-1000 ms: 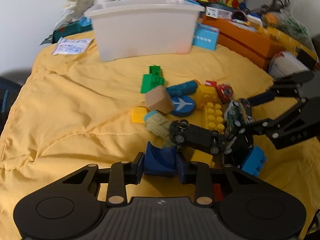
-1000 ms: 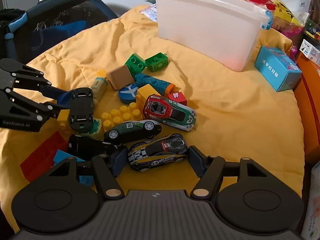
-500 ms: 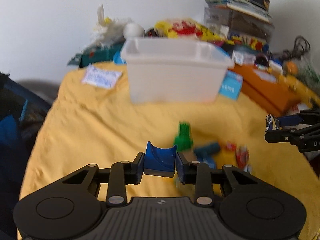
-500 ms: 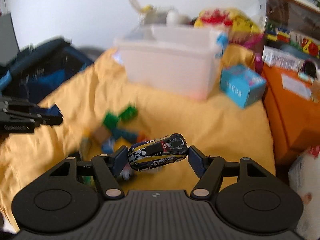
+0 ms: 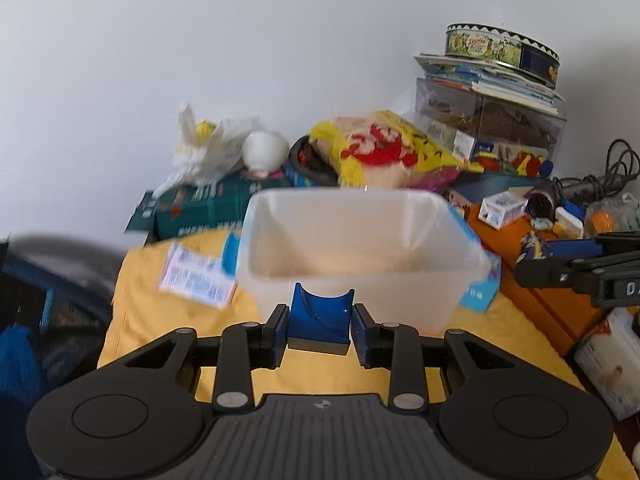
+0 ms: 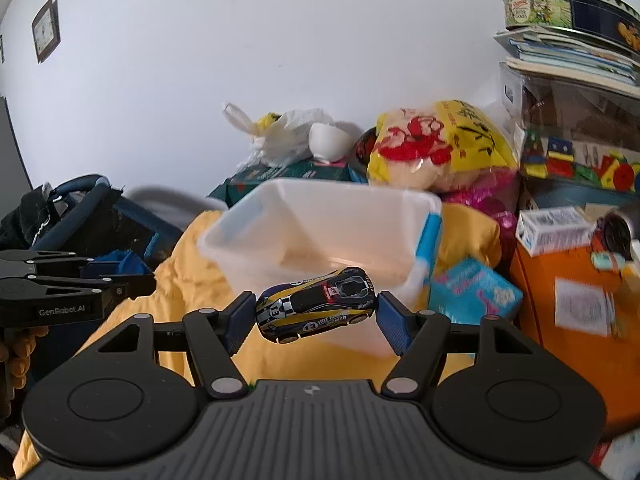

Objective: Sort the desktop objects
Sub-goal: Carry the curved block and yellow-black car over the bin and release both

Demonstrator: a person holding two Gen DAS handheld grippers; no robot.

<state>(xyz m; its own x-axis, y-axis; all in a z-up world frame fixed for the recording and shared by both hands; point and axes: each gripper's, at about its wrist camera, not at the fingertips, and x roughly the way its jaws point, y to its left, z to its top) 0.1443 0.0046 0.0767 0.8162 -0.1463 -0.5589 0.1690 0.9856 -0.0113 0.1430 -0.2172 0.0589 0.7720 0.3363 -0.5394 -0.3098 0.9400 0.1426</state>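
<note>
The white bin [image 5: 360, 256] sits at the yellow cloth's [image 5: 168, 320] far edge. Left gripper [image 5: 320, 330] clamps a blue curved block [image 5: 319, 320]; right gripper [image 6: 316, 312] pinches a toy car [image 6: 316, 304]. Carry both past the near rim before releasing.

"GenRobot.AI" on the left gripper [image 6: 132, 284], "13" and, seemingly, "HOT" and "POWER" on the toy car [image 6: 316, 304]

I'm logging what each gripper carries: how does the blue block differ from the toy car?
The blue block in the left hand-held gripper is plain with a curved hollow on top; the toy car in the right hand-held gripper has yellow-and-black racing print. The block sits level; the car tilts. Both are gripped in front of the white bin.
</note>
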